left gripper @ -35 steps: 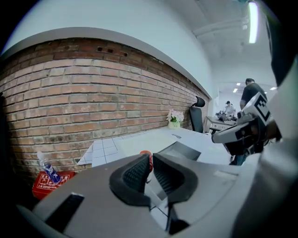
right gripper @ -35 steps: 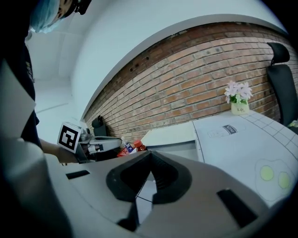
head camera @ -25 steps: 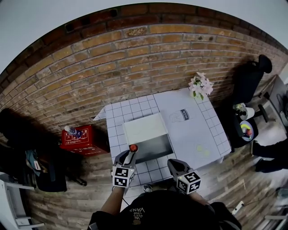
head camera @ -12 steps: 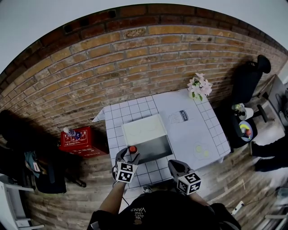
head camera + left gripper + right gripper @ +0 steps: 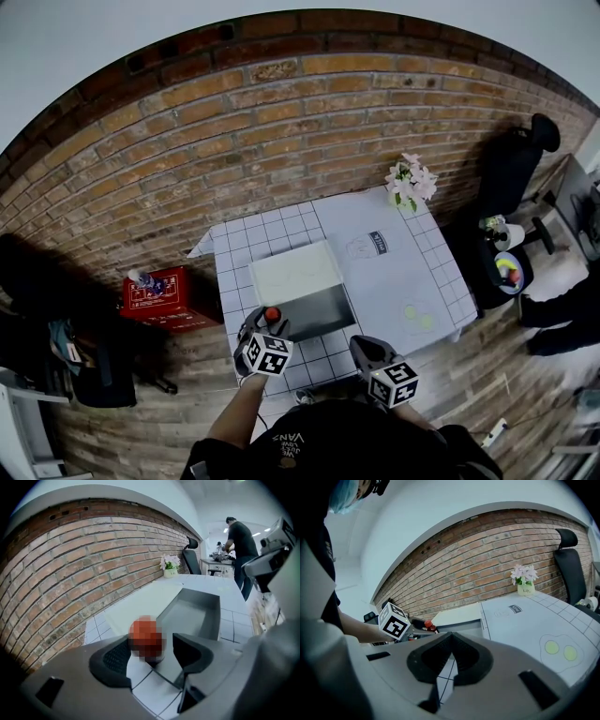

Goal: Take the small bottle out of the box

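- My right claw (image 5: 451, 660): jaws together, nothing in it, held at the near edge of the surface (image 5: 394, 281).
- My left claw (image 5: 152, 654): spread wide, pressing on nothing.
- Small bottle (image 5: 146, 638), red cap: upright between the left claw's jaws, on the surface just beside the near corner of the box (image 5: 319, 309).
- Box is open, grey inside.
- Flowers (image 5: 409, 180) at the far corner, by the brick wall (image 5: 281, 141).

Red-capped small bottle (image 5: 273, 314), grey box (image 5: 319, 313), white black-gridded table (image 5: 394, 281), red-brown brick wall (image 5: 234, 131), pink-white flowers (image 5: 410, 178).
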Demonstrator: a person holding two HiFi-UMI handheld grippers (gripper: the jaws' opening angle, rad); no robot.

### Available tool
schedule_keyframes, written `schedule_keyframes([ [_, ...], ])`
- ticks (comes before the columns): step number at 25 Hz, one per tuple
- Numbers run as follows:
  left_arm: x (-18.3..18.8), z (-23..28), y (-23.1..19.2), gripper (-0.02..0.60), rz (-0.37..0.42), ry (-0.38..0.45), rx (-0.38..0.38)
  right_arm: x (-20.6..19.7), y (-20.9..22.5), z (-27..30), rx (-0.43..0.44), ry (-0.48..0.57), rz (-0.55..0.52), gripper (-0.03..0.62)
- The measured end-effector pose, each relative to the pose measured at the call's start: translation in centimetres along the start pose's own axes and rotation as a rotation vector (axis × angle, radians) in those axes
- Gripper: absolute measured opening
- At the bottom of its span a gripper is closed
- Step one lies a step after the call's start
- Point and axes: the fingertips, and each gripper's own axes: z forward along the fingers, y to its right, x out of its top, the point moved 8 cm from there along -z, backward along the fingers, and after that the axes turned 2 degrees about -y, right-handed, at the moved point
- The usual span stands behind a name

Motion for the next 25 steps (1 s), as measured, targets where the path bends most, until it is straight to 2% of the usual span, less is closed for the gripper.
schedule_keyframes([
  [4,-0.22,0.67,0.23,0.272,-0.012,-0.020,0.014,-0.11,0.35,-0.05,0.002,-0.007,0.000,-0.002],
  [10,-0.16,0.82,0.12,0.267,-0.023,-0.007,0.062,-0.21,0.55,-0.25,0.006,-0.001,0.027,-0.002],
  [13,-0.19,0.77,0.02,0.218,-0.022,-0.001,0.080,-0.30,0.72,-0.35,-0.002,-0.010,0.013,-0.002],
  [25,-0.40,0.43,0.14,0.206,-0.048,0.022,0.035,-0.37,0.53,-0.54,0.000,0.003,0.020,-0.002],
])
